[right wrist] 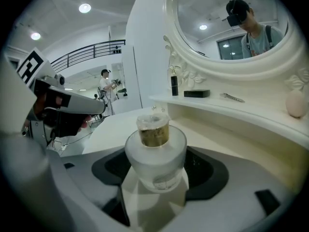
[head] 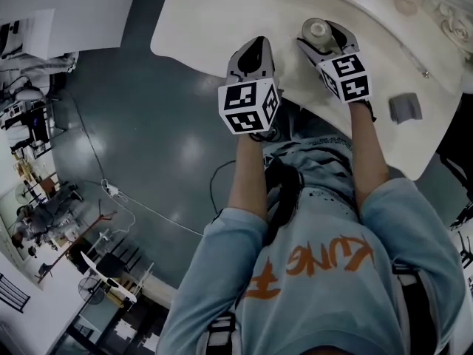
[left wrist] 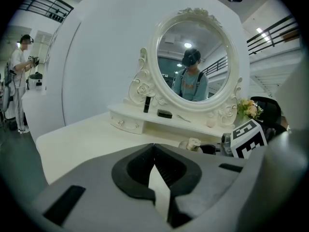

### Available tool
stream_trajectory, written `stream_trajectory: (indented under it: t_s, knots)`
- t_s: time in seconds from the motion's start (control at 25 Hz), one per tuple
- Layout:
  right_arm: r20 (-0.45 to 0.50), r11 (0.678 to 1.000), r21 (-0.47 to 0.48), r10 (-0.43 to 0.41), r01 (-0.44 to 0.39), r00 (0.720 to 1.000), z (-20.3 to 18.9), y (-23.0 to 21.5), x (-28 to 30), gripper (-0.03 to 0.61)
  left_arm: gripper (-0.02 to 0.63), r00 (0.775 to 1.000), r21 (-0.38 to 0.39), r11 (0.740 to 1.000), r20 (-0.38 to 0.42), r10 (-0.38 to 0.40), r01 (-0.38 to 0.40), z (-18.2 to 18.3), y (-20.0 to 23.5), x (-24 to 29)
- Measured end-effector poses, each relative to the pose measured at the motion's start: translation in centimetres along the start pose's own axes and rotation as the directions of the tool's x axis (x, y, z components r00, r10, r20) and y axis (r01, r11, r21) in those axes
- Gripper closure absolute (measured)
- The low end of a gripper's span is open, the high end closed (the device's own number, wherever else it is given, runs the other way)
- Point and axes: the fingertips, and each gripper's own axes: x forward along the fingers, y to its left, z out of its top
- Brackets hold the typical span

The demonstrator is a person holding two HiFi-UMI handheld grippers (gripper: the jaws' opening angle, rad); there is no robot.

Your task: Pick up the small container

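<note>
"What does the person have on?"

"A light blue shirt (head: 325, 302) with short sleeves (head: 225, 235). It has big orange letters (head: 325, 259) on the front. There is a black headset (right wrist: 236, 14) on the head too."

"What do the grippers look like?"

"The left gripper (head: 253, 46) and the right gripper (head: 324, 34) are grey, with black pads (left wrist: 128, 170) inside. Each has a white cube (head: 249, 106) with black squares on it."

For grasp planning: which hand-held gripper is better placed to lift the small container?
Right: the small container is already gripped between the jaws of the right hand-held gripper; the left hand-held gripper is shut and empty.
</note>
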Motion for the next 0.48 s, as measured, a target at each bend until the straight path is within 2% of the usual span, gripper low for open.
stream_trajectory:
  t_s: [0.48]
  knots:
    - [-0.040, 1.000, 0.014, -0.015, 0.016, 0.999, 0.1, -0.3, -0.1, 0.250, 0.592, 0.998, 0.021, 0.999, 0.053, 0.034, -0.036, 2.5, 0.4, -1.4]
